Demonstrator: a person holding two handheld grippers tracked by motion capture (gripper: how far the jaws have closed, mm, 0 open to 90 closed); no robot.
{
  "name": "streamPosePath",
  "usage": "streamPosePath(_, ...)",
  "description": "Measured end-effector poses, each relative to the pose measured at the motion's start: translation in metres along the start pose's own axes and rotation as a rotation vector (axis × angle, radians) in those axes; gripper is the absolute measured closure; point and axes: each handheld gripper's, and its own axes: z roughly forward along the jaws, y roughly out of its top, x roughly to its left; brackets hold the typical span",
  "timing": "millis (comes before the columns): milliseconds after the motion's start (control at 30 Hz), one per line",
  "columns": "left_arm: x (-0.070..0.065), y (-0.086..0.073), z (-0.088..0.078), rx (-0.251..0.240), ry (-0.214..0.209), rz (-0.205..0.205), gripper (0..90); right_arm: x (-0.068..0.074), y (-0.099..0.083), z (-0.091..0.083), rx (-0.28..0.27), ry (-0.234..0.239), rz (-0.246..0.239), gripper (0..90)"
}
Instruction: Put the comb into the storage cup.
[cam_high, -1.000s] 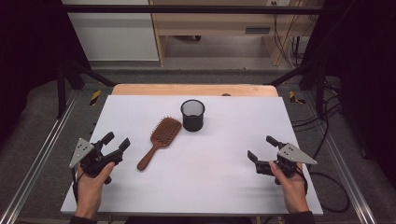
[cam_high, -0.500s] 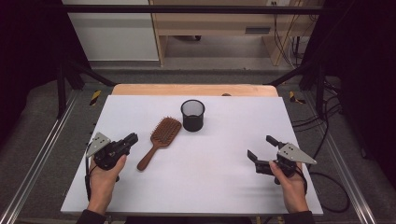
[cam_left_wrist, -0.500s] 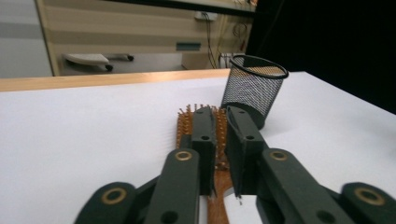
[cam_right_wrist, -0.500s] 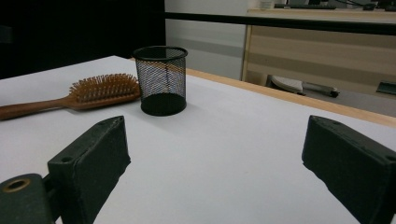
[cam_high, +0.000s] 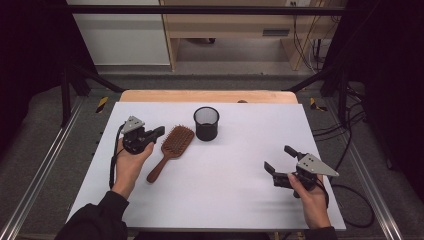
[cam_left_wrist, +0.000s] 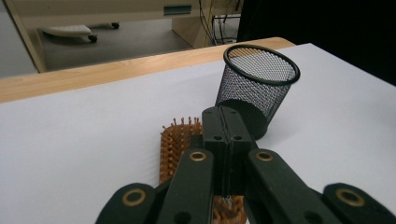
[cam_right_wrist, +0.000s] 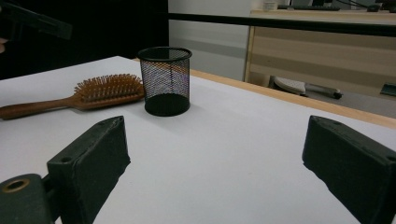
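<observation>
left claw (cam_high: 159, 132): jaws pressed together, just closed on nothing | right claw (cam_high: 280, 160): jaws spread wide

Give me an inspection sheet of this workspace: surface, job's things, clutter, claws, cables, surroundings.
Surface: white table top with a wooden strip along the far edge, no marks seen.
Job's things: wooden hairbrush lying bristles up; black mesh cup upright beside the brush head, looks empty.
Clutter: nothing seen.
Claws: left claw shut, empty, over the brush head's left edge; whether it touches the brush cannot be told. Its jaws have just been closing. Right claw open, empty, near the table's right side.
Cables: one trails from each claw; more lie on the floor at the right.
Surroundings: grey floor, metal frame rails, wooden furniture behind.
</observation>
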Motion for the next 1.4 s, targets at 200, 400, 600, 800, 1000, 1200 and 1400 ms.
streamPosePath(200,0.001,0.013,0.024,0.049,0.020,0.014,90.0,0.002,0.000,-0.002,-0.001,-0.002,-0.002,6.9)
streamPosePath(400,0.000,0.017,0.047,0.106,0.016,0.029,90.0,0.001,0.000,-0.002,0.001,-0.004,0.006,6.9)
streamPosePath(600,-0.001,0.012,0.061,0.155,0.031,0.029,90.0,0.001,0.001,-0.002,-0.001,0.003,0.007,6.9)
streamPosePath(800,-0.004,0.007,0.069,0.190,0.047,0.045,90.0,0.001,0.000,-0.003,-0.003,0.000,0.009,6.9)
streamPosePath(1000,-0.003,0.001,0.073,0.212,0.059,0.043,90.0,0.001,0.000,-0.001,0.005,0.003,0.007,6.9)
streamPosePath(1200,-0.003,-0.005,0.077,0.235,0.071,0.043,90.0,0.001,0.000,-0.002,0.000,0.003,0.011,6.9)
streamPosePath(1400,-0.003,-0.007,0.080,0.245,0.082,0.046,90.0,0.001,0.000,-0.002,0.004,0.007,0.011,6.9)
